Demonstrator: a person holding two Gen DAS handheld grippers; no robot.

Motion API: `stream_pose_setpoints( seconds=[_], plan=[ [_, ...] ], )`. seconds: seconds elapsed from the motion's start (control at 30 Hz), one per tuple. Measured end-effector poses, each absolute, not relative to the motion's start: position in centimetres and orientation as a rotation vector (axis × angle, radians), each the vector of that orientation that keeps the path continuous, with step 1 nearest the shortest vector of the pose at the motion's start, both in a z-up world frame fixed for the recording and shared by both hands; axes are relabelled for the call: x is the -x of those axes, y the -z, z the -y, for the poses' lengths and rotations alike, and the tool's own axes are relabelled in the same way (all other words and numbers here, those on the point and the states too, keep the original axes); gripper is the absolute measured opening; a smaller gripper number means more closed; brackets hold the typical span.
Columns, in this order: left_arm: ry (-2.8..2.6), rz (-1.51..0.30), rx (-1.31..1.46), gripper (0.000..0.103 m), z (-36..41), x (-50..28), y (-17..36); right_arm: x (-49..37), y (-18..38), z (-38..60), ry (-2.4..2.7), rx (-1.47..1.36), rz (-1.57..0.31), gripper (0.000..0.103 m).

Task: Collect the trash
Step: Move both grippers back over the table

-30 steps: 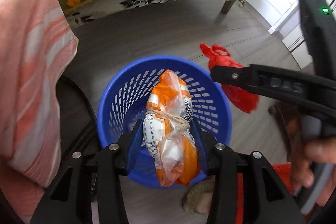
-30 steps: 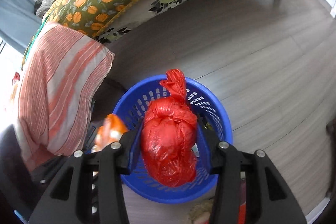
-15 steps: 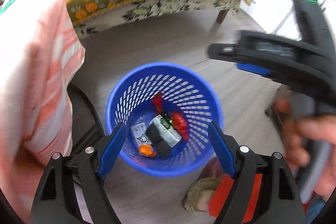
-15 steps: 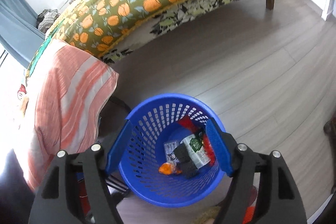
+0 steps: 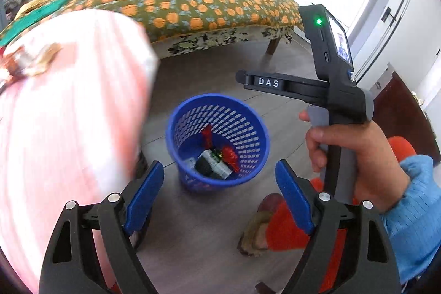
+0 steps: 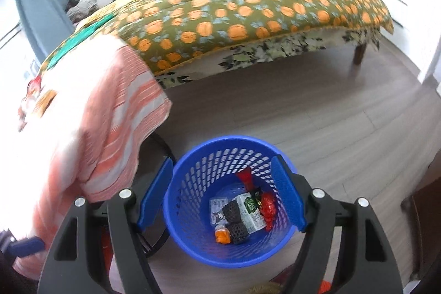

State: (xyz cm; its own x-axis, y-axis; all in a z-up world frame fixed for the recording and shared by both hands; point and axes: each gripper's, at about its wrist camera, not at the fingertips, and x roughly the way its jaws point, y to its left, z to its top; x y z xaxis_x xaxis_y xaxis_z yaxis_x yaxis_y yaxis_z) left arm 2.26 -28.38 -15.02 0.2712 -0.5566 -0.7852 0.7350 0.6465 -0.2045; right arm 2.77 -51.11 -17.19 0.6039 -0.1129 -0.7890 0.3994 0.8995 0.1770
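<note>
**Both grippers empty above the bin – drop step looks done**

Left gripper [image 5: 217, 194] spread wide, holds nothing. Right gripper [image 6: 220, 194] also spread, empty, hovering over the blue perforated plastic waste basket [image 6: 193, 211] on the grey wood floor [image 6: 317, 115]. Trash lies at the basket bottom: red crumpled plastic bag [image 6: 268, 207], white-green carton [image 6: 252, 211], small orange wrapper [image 6: 222, 235]. Judgement: deposit finished; next move calls for finding more litter. Bench draped in pink striped cloth [image 6: 104, 115] stands just beside the basket.
</note>
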Motion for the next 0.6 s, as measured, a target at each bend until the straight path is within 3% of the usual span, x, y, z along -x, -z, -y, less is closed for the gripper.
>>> stream_pose_setpoints(
  seconds=[0.37, 0.6],
  plan=[
    [0.656, -0.918, -0.116, 0.085, 15.6, -6.7, 12.8, -4.1, 12.3, 37.8, 0.056, -0.14, -0.796, 0.072],
    [0.489, -0.916, -0.087, 0.085, 9.8, -12.8, 12.2, -7.6, 12.0, 30.2, -0.124, -0.056, -0.832, 0.072]
  ],
)
